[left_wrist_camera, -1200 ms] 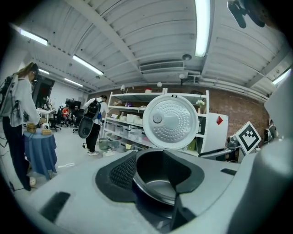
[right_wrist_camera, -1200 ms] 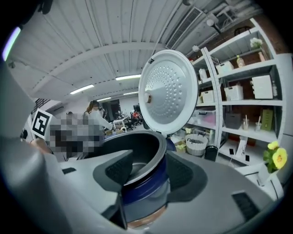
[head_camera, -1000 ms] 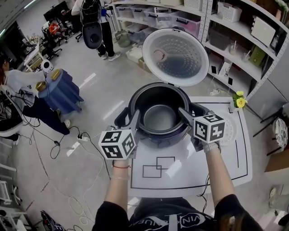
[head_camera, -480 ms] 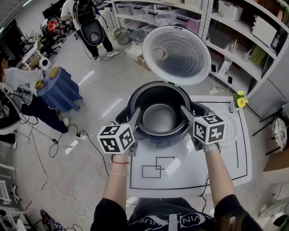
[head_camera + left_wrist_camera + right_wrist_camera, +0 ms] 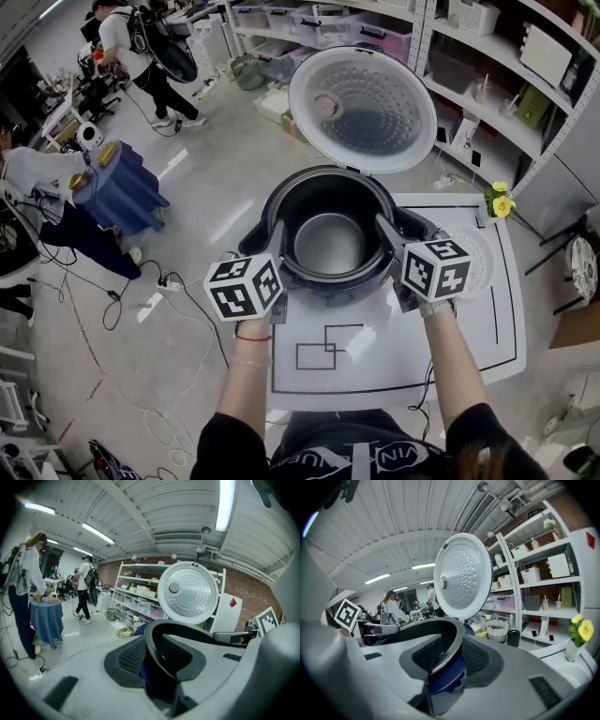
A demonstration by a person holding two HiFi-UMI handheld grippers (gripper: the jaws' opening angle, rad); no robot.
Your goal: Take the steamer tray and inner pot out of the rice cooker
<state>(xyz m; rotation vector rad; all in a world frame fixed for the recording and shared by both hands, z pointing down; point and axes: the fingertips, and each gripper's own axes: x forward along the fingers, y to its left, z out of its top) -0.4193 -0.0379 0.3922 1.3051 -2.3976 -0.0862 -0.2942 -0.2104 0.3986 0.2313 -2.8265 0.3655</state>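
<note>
The inner pot (image 5: 330, 242) sits in the open rice cooker (image 5: 323, 287) at frame centre, on the table (image 5: 403, 361). The left gripper (image 5: 277, 236) and right gripper (image 5: 385, 231) straddle opposite sides of its rim. Their fingers have just been closing and now clamp it, likely for a level two-handed lift.

Head view: from high above, facing steeply down onto the rice cooker (image 5: 330, 286) and table (image 5: 469, 347). Left gripper view: set low, hard against the inner pot (image 5: 178, 626) at its left rim, aimed almost level toward the raised lid (image 5: 188, 592) and shelves (image 5: 136, 591). Right gripper view: low and close at the opposite rim, aimed past the same lid toward people (image 5: 393, 607), perhaps those at the head view's upper left. Shared by all three: pot rim, lid.
</note>
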